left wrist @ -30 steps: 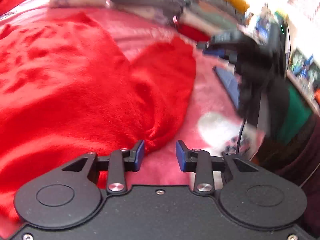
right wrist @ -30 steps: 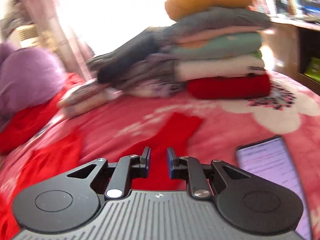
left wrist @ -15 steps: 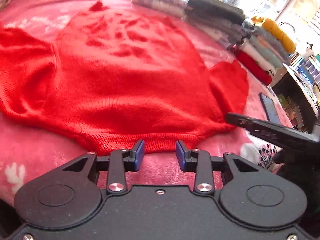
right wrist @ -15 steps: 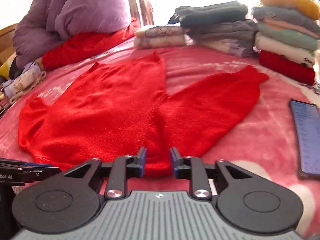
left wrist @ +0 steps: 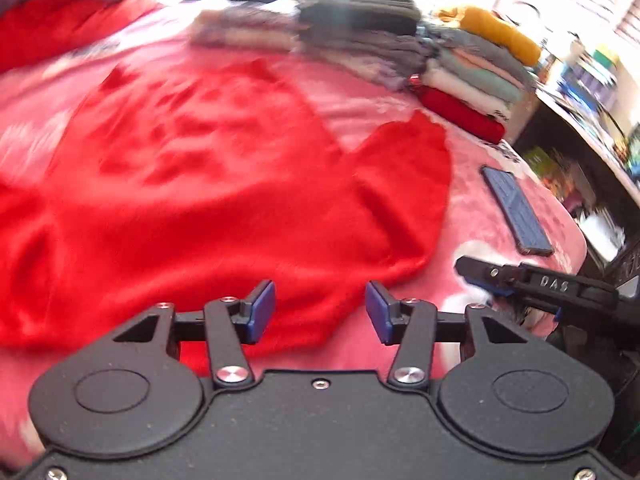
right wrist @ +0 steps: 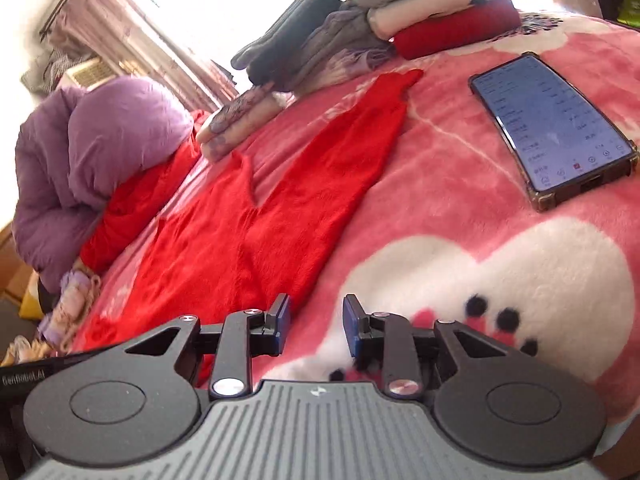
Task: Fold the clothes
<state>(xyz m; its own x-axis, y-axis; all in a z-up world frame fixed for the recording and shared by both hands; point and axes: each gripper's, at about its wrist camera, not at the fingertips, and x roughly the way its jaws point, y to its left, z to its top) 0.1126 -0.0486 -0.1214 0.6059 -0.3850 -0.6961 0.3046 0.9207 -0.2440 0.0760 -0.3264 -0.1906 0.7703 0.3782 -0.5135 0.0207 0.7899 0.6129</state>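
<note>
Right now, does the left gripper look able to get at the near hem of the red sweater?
Probably yes. The left gripper is open right over the red sweater, nothing between. The right gripper sits off to the side.

Strong daylight floods in from twelve o'clock in both views, blowing the window [right wrist: 192, 8] out to white. The left wrist view is smeared with motion blur, worst on the folded stack [left wrist: 360, 40]. Fisheye bending curves the edges; the phone [right wrist: 556, 128] stays sharp.

Both jaws spread wider now. The left gripper [left wrist: 320, 312] slides over the fuzzy red sweater's [left wrist: 208, 184] hem; the right gripper [right wrist: 316, 330] swings off onto the pink plush blanket [right wrist: 460, 232].
</note>
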